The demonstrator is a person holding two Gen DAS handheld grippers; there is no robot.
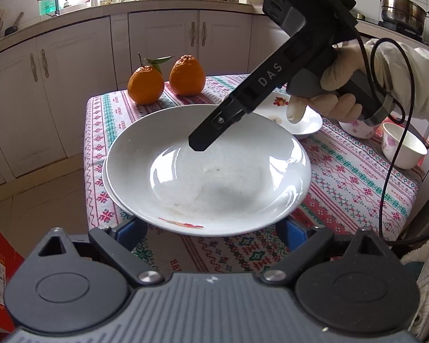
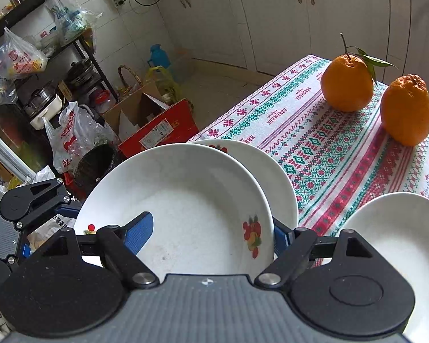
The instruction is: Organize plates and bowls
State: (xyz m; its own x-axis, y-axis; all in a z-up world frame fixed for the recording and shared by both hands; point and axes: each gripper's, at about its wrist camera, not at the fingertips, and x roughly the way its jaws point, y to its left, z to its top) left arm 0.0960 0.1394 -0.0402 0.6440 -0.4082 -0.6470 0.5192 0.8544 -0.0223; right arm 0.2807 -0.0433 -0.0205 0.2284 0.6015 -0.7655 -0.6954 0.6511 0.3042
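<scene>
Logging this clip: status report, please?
Right gripper astride top plate's rim, open. Left gripper open under its near edge. Second plate beneath. Oranges clear.

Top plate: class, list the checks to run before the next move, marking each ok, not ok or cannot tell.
1. Right gripper straddles the top plate rim: ok, one finger above, one behind.
2. Right grip closed: not ok, jaws wide apart.
3. Left gripper open at the near edge: ok.
4. Left fingers touching the plate: cannot tell.
5. Top plate centred on lower plate: not ok, offset.
6. Oranges apart from plates: ok.
</scene>
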